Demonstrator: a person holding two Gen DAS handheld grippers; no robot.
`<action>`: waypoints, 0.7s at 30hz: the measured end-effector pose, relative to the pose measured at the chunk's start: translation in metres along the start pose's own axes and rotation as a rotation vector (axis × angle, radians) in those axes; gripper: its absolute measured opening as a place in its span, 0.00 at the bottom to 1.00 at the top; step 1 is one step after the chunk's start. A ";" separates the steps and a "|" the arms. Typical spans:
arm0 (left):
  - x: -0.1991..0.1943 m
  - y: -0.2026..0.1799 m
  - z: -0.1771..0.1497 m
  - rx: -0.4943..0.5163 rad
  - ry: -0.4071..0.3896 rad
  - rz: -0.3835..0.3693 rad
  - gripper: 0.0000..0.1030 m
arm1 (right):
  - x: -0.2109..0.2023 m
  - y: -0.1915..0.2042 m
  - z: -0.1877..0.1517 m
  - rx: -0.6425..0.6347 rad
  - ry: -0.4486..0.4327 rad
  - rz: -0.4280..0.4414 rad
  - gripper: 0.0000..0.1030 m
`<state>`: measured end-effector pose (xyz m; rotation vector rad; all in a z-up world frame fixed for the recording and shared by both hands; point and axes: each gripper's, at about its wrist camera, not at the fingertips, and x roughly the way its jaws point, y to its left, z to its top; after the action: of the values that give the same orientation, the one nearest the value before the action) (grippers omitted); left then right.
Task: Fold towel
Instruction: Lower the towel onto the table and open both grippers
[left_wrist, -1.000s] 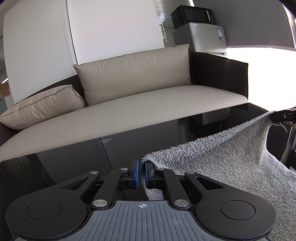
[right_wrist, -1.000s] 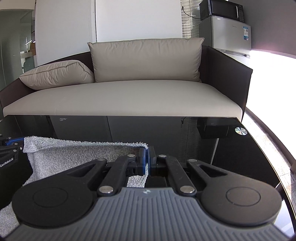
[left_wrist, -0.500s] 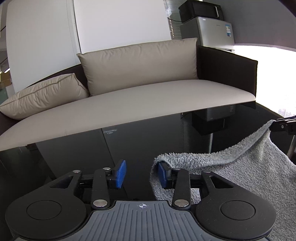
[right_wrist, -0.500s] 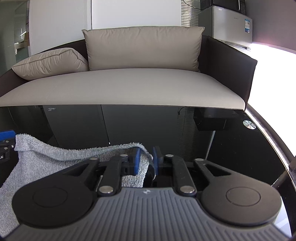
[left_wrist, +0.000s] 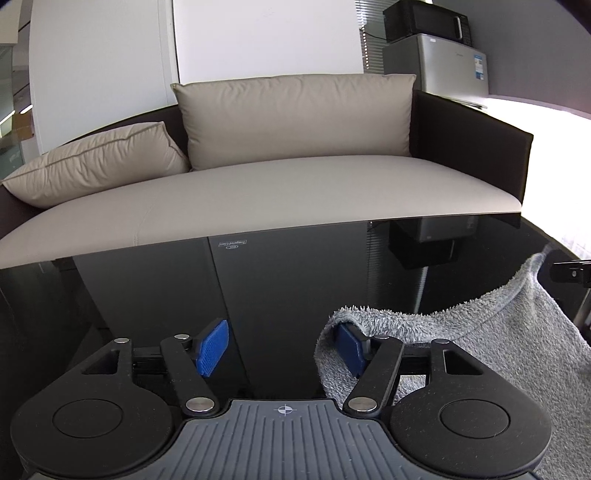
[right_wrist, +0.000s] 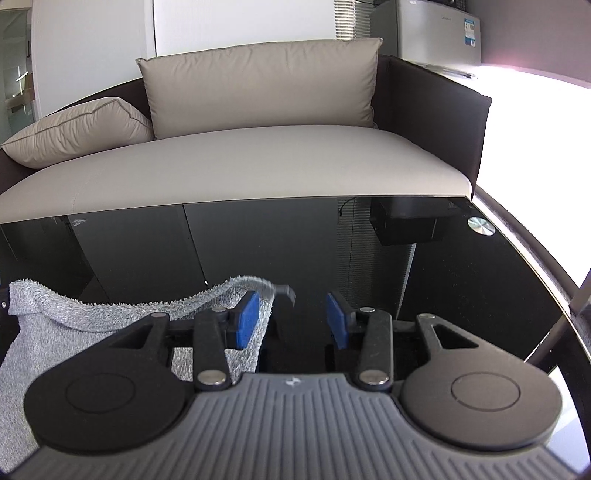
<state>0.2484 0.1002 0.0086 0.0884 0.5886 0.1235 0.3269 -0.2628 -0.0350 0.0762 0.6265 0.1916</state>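
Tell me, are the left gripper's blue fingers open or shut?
Open. The left gripper has its blue pads spread wide, with dark table showing between them. The gray towel only drapes over one pad.

A beige sofa (left_wrist: 258, 199) with two cushions stood behind a black glass table (left_wrist: 295, 280). White walls rose behind; a fridge (left_wrist: 436, 62) carried a microwave (left_wrist: 424, 18). Daylight glared from the right.

The left gripper (left_wrist: 282, 349) is hovering low and pointing forward, its blue-padded fingers (left_wrist: 212, 347) standing wide apart and gripping nothing. The right gripper (right_wrist: 291, 319) is sitting level alongside it, its fingers (right_wrist: 246, 319) likewise spread wide and clamping nothing between them.
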 end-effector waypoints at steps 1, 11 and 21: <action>0.000 0.002 0.000 -0.009 -0.001 0.004 0.59 | 0.000 -0.001 0.000 0.007 0.000 -0.002 0.42; 0.008 0.020 0.001 -0.116 0.019 0.015 0.65 | -0.002 0.006 0.000 -0.002 0.009 0.040 0.42; 0.010 0.022 0.008 -0.149 0.032 -0.031 0.67 | -0.007 0.014 -0.007 -0.025 0.027 0.070 0.42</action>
<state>0.2591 0.1230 0.0129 -0.0667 0.6108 0.1386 0.3153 -0.2507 -0.0348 0.0720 0.6490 0.2685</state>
